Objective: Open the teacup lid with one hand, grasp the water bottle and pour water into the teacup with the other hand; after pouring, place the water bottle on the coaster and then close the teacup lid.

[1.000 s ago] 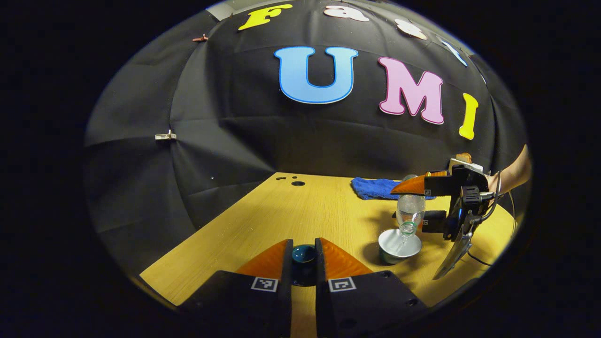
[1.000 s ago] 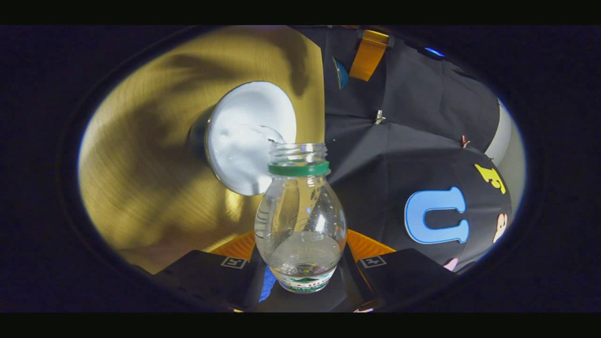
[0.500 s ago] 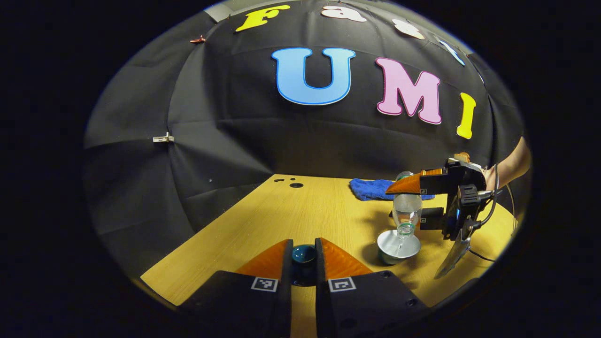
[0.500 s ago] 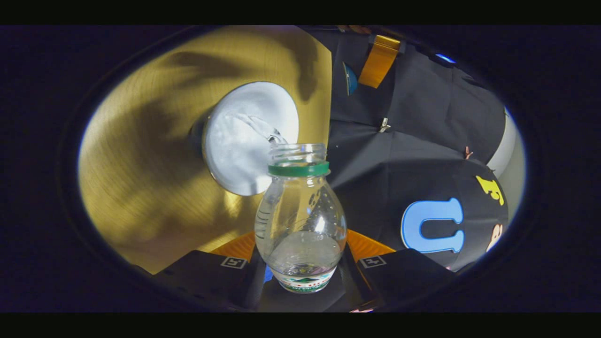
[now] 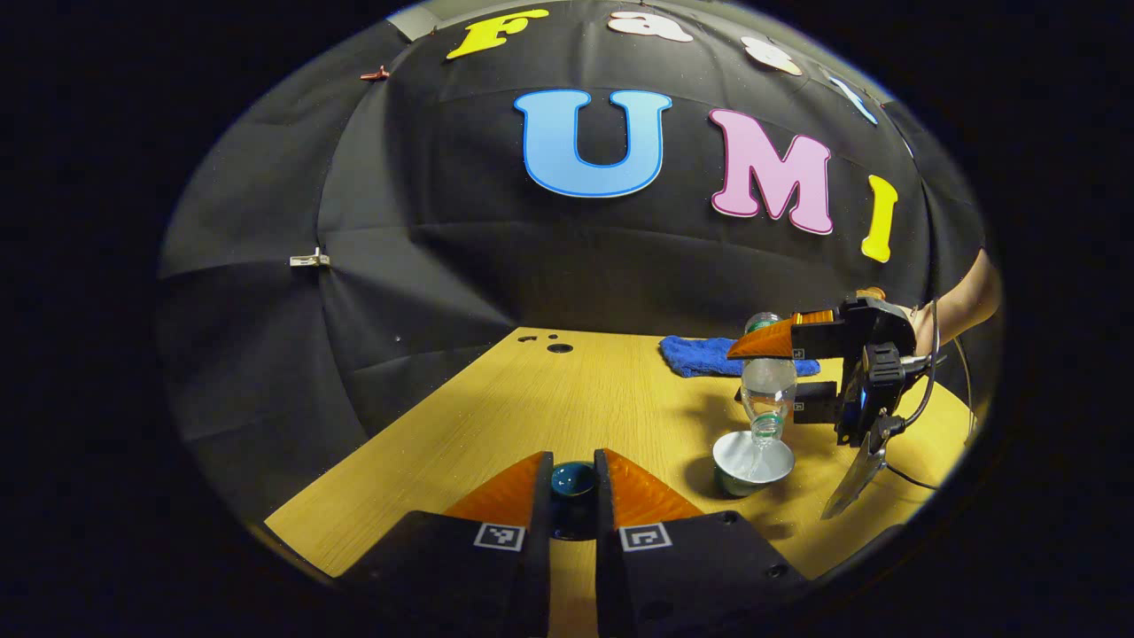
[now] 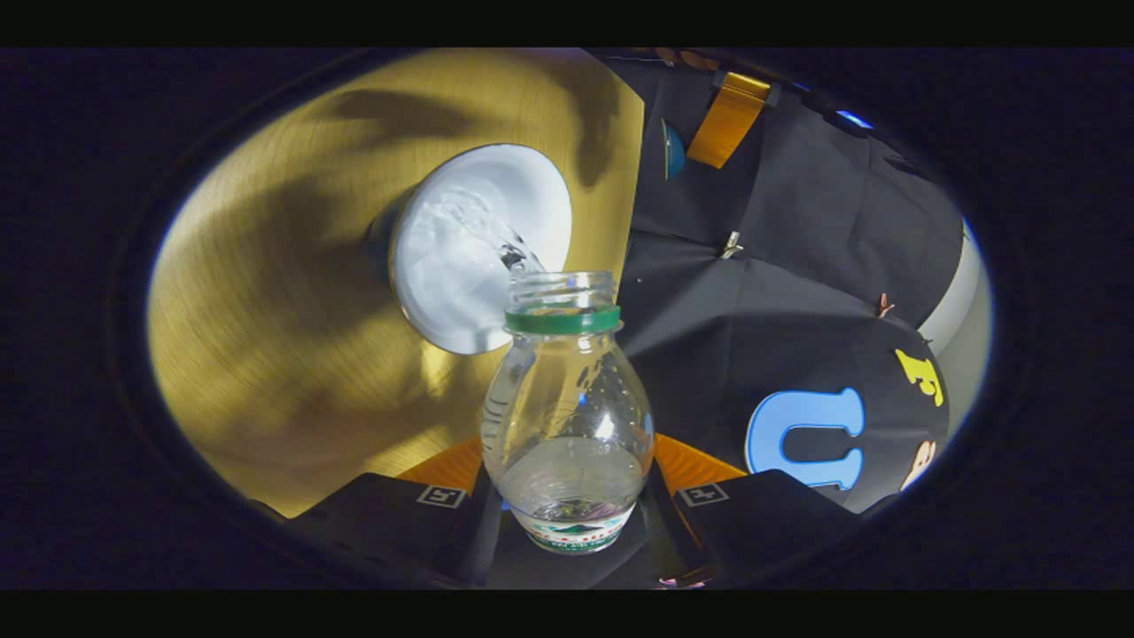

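- Left gripper (image 5: pixel 572 483): fingers clamped on the dark teal teacup lid (image 5: pixel 572 479), held low over the near part of the wooden table (image 5: pixel 549 399).
- Right gripper (image 6: pixel 567 478): fingers pressed on both sides of the clear water bottle (image 6: pixel 567 416). In the left gripper view it sits at the right, a bare forearm (image 5: pixel 966 306) behind it.
- Bottle inverted, mouth down, directly above the open teacup (image 5: pixel 751 461); capless, green neck ring.
- Thin stream of water (image 6: pixel 496 241) runs from the mouth into the white cup interior (image 6: pixel 483 248).
- Blue cloth (image 5: pixel 709 354) lies at the table's far side, behind the bottle.
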`<state>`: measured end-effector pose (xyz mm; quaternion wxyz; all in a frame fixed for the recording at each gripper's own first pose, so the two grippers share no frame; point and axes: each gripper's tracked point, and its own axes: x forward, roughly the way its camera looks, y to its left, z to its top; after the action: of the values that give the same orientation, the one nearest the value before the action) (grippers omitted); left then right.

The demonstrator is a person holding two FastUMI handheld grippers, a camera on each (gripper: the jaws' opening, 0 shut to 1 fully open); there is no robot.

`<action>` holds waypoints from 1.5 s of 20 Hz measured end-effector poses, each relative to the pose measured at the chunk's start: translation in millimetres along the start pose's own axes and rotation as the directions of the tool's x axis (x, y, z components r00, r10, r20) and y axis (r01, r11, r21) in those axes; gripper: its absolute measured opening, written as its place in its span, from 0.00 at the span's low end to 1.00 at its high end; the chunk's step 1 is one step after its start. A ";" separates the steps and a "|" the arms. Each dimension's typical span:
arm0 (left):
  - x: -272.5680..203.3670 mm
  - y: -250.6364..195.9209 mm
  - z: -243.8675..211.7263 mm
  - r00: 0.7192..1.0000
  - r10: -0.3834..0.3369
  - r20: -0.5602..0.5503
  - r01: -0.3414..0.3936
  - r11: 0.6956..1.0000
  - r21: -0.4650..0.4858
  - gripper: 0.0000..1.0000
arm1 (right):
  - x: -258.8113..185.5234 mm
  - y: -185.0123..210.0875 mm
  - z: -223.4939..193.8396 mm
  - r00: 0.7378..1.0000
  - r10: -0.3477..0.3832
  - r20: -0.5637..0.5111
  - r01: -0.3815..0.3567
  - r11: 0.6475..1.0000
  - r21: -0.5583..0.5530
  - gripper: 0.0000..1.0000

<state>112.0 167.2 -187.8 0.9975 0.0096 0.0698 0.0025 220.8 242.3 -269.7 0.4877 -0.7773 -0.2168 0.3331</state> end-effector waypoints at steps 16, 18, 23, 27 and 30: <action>-7.6 4.3 2.1 1.000 0.020 0.011 -0.020 1.000 -0.002 0.24 | -6.8 -1.9 2.4 0.999 -0.047 0.008 0.047 0.996 -0.082 0.71; -9.9 4.5 3.0 1.000 0.027 0.013 -0.027 1.000 -0.006 0.28 | -7.2 -4.0 2.2 0.999 -0.052 0.012 0.053 0.994 -0.091 0.71; -12.4 1.9 5.8 0.999 0.039 0.016 -0.039 0.999 -0.006 0.24 | -7.0 -2.1 2.4 0.998 -0.068 0.016 0.069 0.993 -0.094 0.71; -17.4 -0.8 7.6 0.999 0.050 0.019 -0.050 0.999 -0.007 0.24 | -5.6 -5.5 0.8 0.996 -0.080 0.028 0.082 0.991 -0.108 0.71; -20.1 -3.1 7.4 0.998 0.055 0.020 -0.055 0.998 -0.010 0.21 | -3.5 -5.9 -0.7 0.995 -0.097 0.028 0.099 0.989 -0.105 0.71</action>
<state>93.1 163.9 -177.7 0.9978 0.0069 0.0595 0.0300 218.9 242.1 -263.1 0.4587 -0.7868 -0.2777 0.3055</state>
